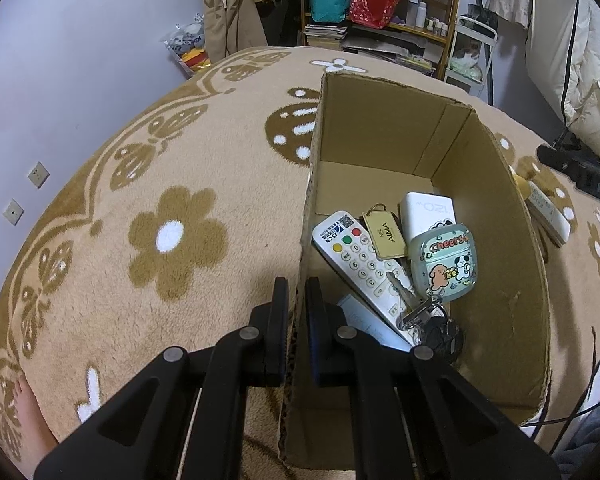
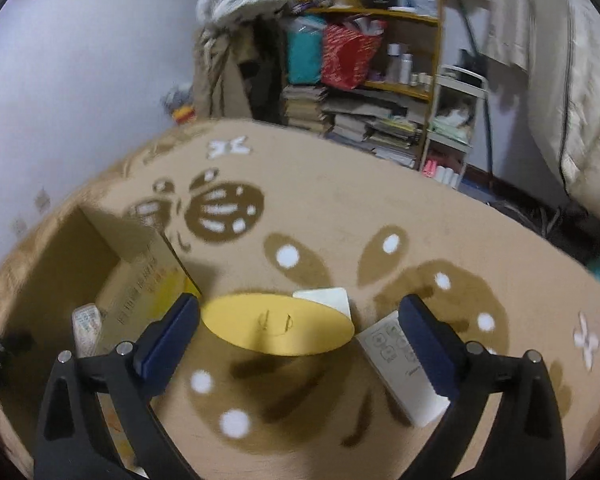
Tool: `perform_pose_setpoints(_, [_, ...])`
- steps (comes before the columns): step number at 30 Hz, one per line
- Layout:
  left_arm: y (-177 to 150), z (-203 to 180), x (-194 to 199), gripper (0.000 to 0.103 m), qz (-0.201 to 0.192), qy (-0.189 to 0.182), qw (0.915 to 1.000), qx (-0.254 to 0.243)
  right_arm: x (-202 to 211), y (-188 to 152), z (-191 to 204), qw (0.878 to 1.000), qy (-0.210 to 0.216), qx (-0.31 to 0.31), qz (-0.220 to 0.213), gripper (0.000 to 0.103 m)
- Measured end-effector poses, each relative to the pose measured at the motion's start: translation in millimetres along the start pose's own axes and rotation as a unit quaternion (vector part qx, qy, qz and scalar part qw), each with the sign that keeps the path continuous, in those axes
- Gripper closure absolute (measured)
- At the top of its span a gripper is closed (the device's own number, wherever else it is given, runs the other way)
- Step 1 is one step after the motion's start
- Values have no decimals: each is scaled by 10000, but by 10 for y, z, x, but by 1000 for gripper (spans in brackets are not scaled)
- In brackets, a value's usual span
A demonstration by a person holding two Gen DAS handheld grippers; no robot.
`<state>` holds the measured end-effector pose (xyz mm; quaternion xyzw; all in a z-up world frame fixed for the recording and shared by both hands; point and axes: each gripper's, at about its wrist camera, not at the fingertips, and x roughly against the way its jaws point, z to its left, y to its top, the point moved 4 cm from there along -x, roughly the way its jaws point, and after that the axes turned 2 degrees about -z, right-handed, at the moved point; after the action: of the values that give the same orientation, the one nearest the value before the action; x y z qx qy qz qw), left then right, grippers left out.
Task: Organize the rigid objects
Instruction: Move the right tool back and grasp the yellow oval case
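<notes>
Beige flowered carpet (image 1: 100,184) spreads below as the left gripper (image 1: 297,292) pinches the cardboard box (image 1: 500,240) wall, apparently steadying it; a remote (image 1: 360,268) and keys (image 1: 416,304) lie inside. Outside, the right gripper (image 2: 300,312), spread wide, hovers over a yellow disc (image 2: 278,330).

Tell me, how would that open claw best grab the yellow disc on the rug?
Probably by its thin rim, coming down from above with one finger on each side. The yellow disc lies flat, and its far-right edge overlaps a white block, so the bare near and left edges suit the open right gripper best.
</notes>
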<state>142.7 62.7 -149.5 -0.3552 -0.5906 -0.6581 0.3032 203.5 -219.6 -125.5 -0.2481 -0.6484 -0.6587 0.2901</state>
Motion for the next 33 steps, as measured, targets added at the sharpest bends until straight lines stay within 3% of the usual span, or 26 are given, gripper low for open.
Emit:
perform_pose_setpoints(5, [2,-5,-7,95,11,19,10000,-32,-245,-130,145,9976,240,573,293,0])
perform_pose_setpoints(10, [2,-1,-15,95,21,19,10000,-26,-424,-144,201,9941,129,1005,397,0])
perform_pose_setpoints(16, [1,8,-20,95,25,22,10000,-34,-544,-127,325,9861,656,1489,325,0])
perform_pose_setpoints(18, [2,7,-19,95,23,19,10000,-35,-654,-141,304,9856,709,1453,487,1])
perform_pose_setpoints(22, [-1,10,-32,95,29,23,10000,-37,-793,-239,326,9798,877,1593,831,12])
perform_pose_setpoints(26, [-7,6,-49,94,47,54,10000,-68,-803,-337,334,9753,940,1731,1003,14])
perform_pose_setpoints(28, [-11,4,-51,94,52,42,10000,-49,-750,-322,302,9762,1191,1493,1026,33])
perform_pose_setpoints(31, [-13,-3,-51,94,53,47,10000,-53,-678,-339,299,9727,1518,1312,1161,48])
perform_pose_setpoints(33, [-10,1,-52,94,57,43,10000,-51,-693,-424,370,9654,1723,1354,1414,51])
